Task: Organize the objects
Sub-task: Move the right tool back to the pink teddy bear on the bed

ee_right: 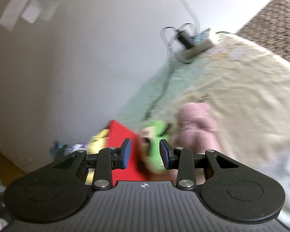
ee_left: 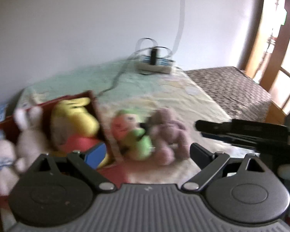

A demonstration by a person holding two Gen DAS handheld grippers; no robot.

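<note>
Right claw [ee_right: 145,154] tilted, agape around green doll [ee_right: 154,145].

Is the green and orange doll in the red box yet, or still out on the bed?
Out. The green and orange doll lies on the bedspread, just outside the red box wall.

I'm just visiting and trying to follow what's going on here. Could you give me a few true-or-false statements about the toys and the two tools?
1. The yellow plush toy lies inside the red box. True.
2. The green and orange doll is inside the red box. False: it lies on the bedspread beside the box.
3. The right tool has its blue pads apart, with the green doll between them. True.
4. The pink plush is across the bed from the doll. False: it lies right against it.
5. The left tool is clamped on a toy. False: it is wide open.
</note>
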